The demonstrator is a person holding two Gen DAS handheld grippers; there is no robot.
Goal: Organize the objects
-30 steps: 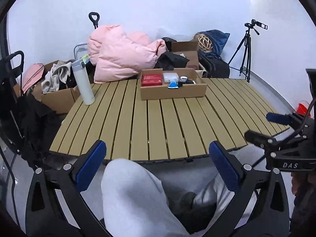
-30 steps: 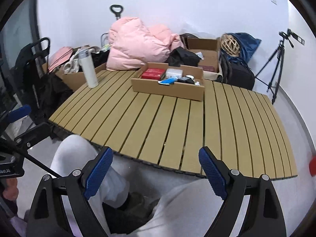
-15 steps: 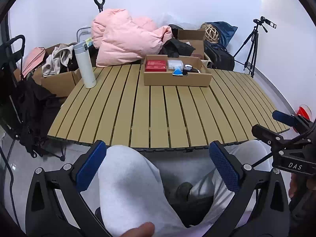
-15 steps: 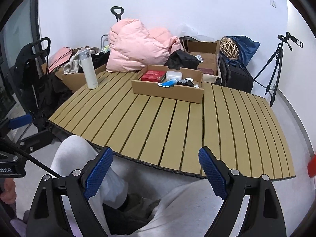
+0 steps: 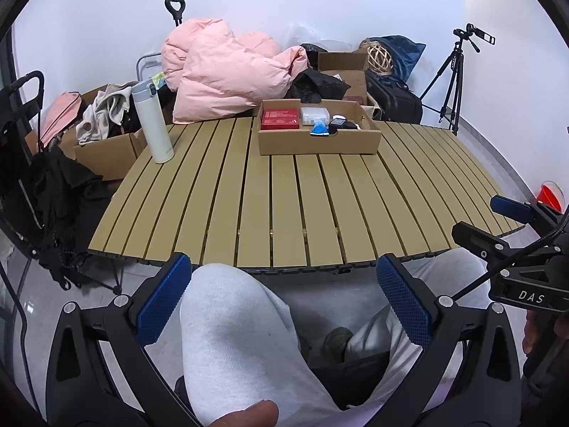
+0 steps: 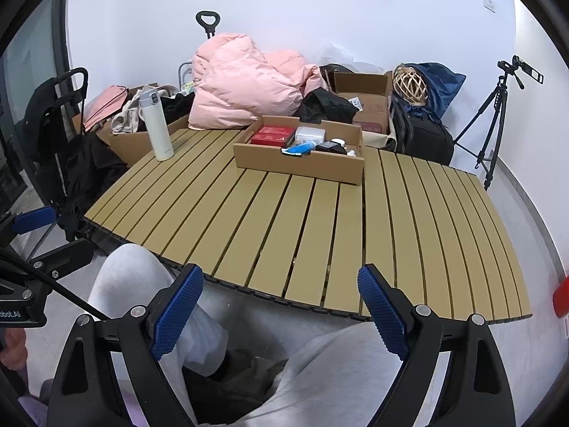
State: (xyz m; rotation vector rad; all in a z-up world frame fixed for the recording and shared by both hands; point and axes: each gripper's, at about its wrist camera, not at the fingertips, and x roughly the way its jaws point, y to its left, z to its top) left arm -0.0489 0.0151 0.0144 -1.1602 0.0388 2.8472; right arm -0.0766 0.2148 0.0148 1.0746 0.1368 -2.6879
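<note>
Cardboard tray [image 5: 318, 145] sits at far-centre of the slatted desk [image 5: 284, 206], long side toward the person. Inside: red box [image 5: 280, 119] at left, clear plastic box [image 5: 314, 115] next to it, blue item [image 5: 319, 129] at the near wall w/ its tip over a notch in the rim, small black item [image 5: 339, 123] to the right of that. In the right wrist view the same tray [image 6: 302, 162] looks angled, red box [image 6: 273, 135] at its far-left corner.

White flask [image 5: 152, 121] stands upright at the desk's far-left corner, well apart from the tray; lid on. Rest of the desk top has only bare slats.

Left gripper [image 5: 284, 300]: jaws spread wide, nothing between the blue pads, held off the near edge of the desk above the person's knee in grey trousers [image 5: 242, 341]. Right gripper [image 6: 281, 307]: jaws also spread wide, empty, just off the near edge over the lap. Each gripper shows at the edge of the other's view, side by side, not touching.

Beyond the desk, against the white wall: pink duvet [image 5: 227, 74] piled behind the tray, open carton w/ clothes [image 5: 106, 121] at left, black bag [image 5: 394, 99] and a wicker ball [image 5: 378, 57] on the blue cloth at right, camera tripod [image 5: 450, 82] in the far-right corner. Red object [image 5: 549, 195] on the floor at right, partly cut off.
</note>
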